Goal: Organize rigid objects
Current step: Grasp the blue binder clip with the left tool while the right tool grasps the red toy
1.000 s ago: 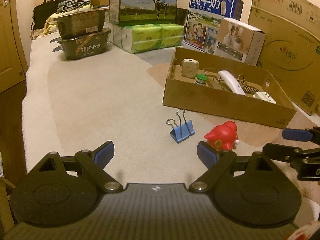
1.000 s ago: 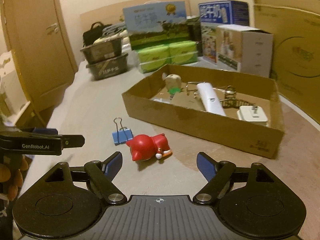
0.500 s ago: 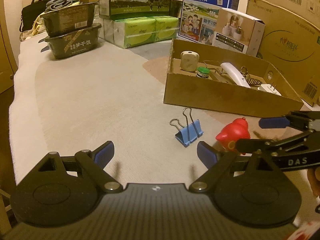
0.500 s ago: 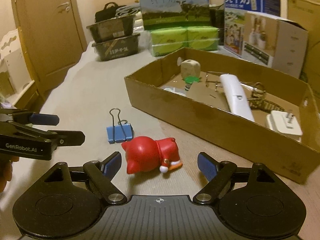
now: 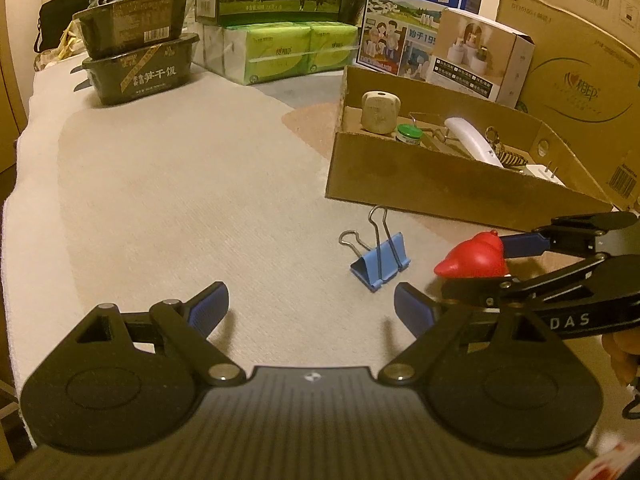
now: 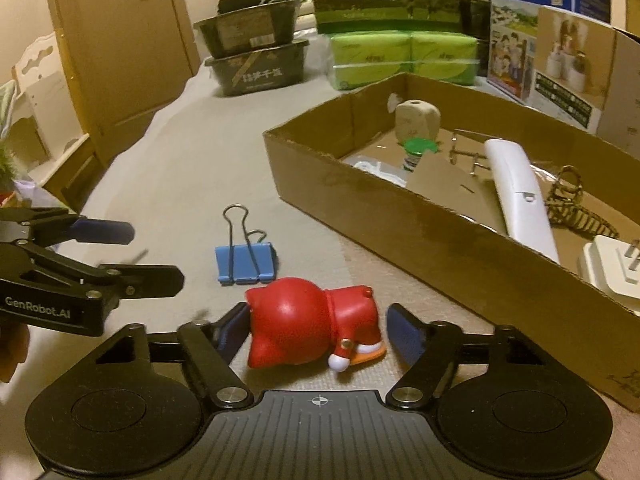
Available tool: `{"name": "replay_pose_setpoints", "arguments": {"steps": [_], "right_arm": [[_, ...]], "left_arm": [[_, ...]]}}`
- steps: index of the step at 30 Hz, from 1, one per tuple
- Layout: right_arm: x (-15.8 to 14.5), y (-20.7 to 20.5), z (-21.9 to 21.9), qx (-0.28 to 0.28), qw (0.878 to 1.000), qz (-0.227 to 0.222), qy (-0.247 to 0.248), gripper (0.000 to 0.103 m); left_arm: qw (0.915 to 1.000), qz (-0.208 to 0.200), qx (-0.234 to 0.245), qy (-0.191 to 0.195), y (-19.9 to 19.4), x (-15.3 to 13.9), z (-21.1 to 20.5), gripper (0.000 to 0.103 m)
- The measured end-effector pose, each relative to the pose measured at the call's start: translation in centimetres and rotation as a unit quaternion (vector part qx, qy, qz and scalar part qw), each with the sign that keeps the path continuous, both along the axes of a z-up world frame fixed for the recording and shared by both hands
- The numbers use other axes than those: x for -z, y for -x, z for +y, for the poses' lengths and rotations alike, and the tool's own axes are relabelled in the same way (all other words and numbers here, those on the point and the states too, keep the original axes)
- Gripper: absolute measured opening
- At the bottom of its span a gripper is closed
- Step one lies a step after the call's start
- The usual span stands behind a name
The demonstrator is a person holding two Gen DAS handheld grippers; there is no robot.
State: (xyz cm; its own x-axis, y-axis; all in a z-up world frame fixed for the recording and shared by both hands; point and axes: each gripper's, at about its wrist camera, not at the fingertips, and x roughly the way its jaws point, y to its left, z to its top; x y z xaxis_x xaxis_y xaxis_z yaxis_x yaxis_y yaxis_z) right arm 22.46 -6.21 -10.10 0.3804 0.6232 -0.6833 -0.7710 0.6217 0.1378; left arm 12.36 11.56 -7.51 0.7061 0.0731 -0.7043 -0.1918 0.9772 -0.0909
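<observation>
A red toy figure (image 6: 308, 326) lies on its side on the beige cloth, between the open fingers of my right gripper (image 6: 316, 332); the left pad is at its head, the right pad stands clear of its feet. It also shows in the left wrist view (image 5: 474, 258). A blue binder clip (image 6: 245, 262) (image 5: 380, 260) lies just beyond it. My left gripper (image 5: 312, 308) is open and empty, to the left of the clip. A shallow cardboard box (image 6: 452, 232) (image 5: 440, 188) holds a white remote (image 6: 520, 196), a beige block, a green-capped jar and a white plug.
Black food trays (image 5: 136, 52), green tissue packs (image 5: 288, 52), milk cartons (image 5: 416, 16) and large cardboard boxes (image 5: 576, 60) line the far side. A wooden door (image 6: 120, 40) stands at left. The cloth's edge drops off at far left.
My right gripper has moved forward and down until its open fingers straddle the red toy. My left gripper has edged forward toward the clip.
</observation>
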Motion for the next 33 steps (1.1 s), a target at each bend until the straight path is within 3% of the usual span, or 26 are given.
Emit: {"name": "replay_pose_setpoints", "arguments": {"steps": [6, 12, 20, 30, 33], "right_arm": [[-0.1, 0.4, -0.1, 0.024, 1.0, -0.004, -0.002, 0.068], [-0.7, 1.3, -1.8, 0.104, 0.994, -0.02, -0.005, 0.068], [-0.6, 1.9, -5.2, 0.209, 0.978, -0.015, 0.005, 0.068], [-0.3, 1.7, -7.0, 0.231, 0.973, -0.02, 0.003, 0.068], [-0.3, 1.9, -7.1, 0.232, 0.973, -0.021, 0.002, 0.068]], "left_arm": [[1.0, -0.001, 0.0, 0.001, -0.1, 0.0, -0.1, 0.088], [0.9999, -0.009, 0.001, 0.009, -0.7, -0.1, -1.1, 0.088], [0.9997, -0.015, -0.01, 0.017, -3.1, 0.3, -3.1, 0.088], [0.9984, -0.011, -0.054, 0.012, -6.0, 1.9, -4.0, 0.079], [0.9981, -0.01, -0.06, -0.006, -6.3, 2.1, -4.1, 0.075]]}}
